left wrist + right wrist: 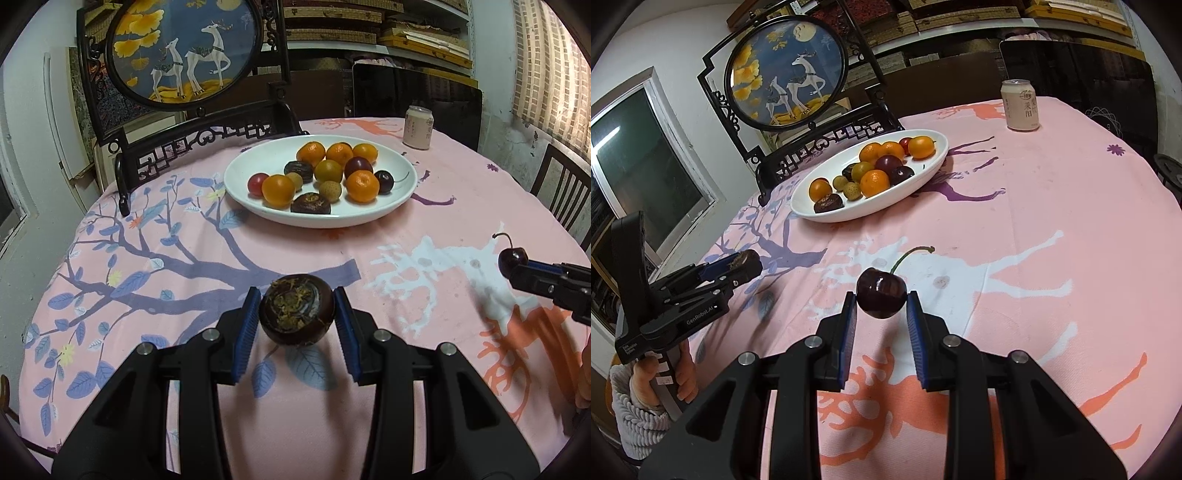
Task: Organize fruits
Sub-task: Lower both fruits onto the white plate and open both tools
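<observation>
Left gripper [297, 319] clamps a dark water chestnut [297, 314] between its blue pads, lifted above the pink tablecloth [424, 221]. Right gripper [881, 304] pinches a dark cherry [881, 297] by its sides, stem free, also off the cloth. Both hang short of the white plate [402, 192] of mixed fruit, probably sorting by kind.

A dark brown water chestnut [297, 314], flattish and round with a scruffy yellowish crown facing up, hangs above the cloth, pinched at its sides. At three o'clock from it a glossy dark cherry [881, 297] is held the same way, stem curling up. At twelve o'clock the white plate [399, 184] holds oranges, plums, longans and two more chestnuts.
</observation>
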Demonstrator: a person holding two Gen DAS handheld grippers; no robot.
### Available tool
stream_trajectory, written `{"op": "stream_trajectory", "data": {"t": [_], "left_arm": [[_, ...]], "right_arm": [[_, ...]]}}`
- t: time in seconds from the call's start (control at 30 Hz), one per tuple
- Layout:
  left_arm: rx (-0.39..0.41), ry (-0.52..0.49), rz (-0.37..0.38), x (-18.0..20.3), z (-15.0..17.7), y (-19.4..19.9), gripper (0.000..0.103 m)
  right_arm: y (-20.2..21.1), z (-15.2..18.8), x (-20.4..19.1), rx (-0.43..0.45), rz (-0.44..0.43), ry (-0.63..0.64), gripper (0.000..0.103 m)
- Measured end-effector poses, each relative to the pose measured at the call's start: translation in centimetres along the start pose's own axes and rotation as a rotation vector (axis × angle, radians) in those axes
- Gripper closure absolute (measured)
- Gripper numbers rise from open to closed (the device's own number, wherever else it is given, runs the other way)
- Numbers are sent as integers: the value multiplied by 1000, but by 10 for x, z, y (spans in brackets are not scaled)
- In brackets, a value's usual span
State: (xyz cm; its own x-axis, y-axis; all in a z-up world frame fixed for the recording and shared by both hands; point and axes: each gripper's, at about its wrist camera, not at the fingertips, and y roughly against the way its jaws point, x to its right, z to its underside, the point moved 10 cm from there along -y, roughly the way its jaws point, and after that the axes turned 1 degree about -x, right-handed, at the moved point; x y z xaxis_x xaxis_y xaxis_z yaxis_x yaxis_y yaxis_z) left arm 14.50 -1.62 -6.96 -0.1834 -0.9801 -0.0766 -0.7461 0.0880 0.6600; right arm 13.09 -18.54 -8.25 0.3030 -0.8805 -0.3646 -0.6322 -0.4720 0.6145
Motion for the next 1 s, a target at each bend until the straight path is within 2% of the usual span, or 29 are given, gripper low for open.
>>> {"op": "stream_trajectory", "data": {"t": [0.47,0.63,0.8,1.0], "left_arm": [[32,-23,-32,-3,-20,1,62],[43,-67,-64,-5,-49,-9,62],[53,-62,-79,-10,-85,-27,62],[42,-24,-67,-14,-121,-66,62]], "right_arm": [[7,-17,-8,24,-9,23,75],[4,-49,-12,28,12,58,75],[-9,-91,-14,47,41,86,75],[-52,-134,-13,47,36,62,75]]}}
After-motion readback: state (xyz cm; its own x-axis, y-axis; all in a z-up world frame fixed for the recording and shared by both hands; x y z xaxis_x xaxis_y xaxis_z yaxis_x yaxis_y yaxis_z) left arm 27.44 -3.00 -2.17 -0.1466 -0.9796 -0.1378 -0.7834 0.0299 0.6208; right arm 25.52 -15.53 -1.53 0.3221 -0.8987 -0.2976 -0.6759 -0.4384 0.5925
